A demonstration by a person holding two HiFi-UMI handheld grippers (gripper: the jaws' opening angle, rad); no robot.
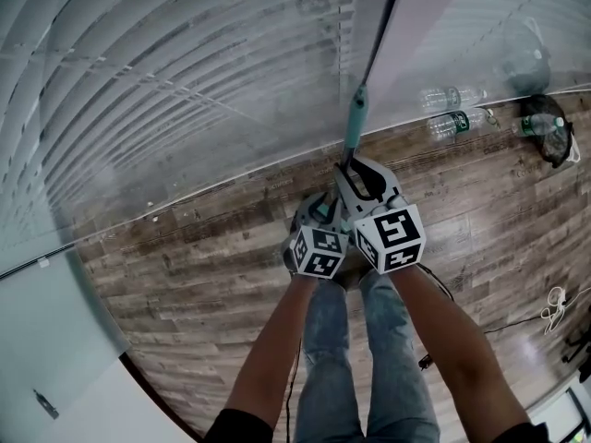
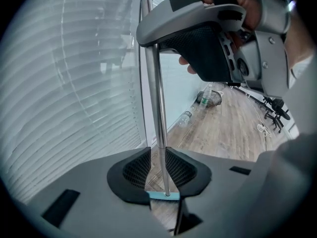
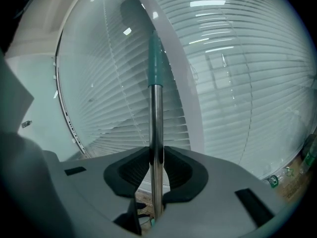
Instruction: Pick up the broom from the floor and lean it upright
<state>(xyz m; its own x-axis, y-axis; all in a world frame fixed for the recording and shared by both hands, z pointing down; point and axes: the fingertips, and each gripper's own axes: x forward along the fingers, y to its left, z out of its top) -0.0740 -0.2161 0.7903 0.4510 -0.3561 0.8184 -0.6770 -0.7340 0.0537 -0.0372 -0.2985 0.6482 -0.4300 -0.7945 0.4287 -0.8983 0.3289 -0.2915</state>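
Note:
The broom stands upright in front of me, a bare metal pole topped by a teal grip that rises beside the white window pillar. My right gripper is shut on the pole just below the teal grip. My left gripper is shut on the same pole lower down, directly under the right gripper. A teal strip shows far down the pole; the broom's head is hidden. In the head view both grippers sit close together, the left nearer me than the right.
White slatted blinds cover the window ahead and to the left. Two plastic bottles and a dark bag lie on the wooden floor at the right by the wall. Cables trail at the right. My legs are below.

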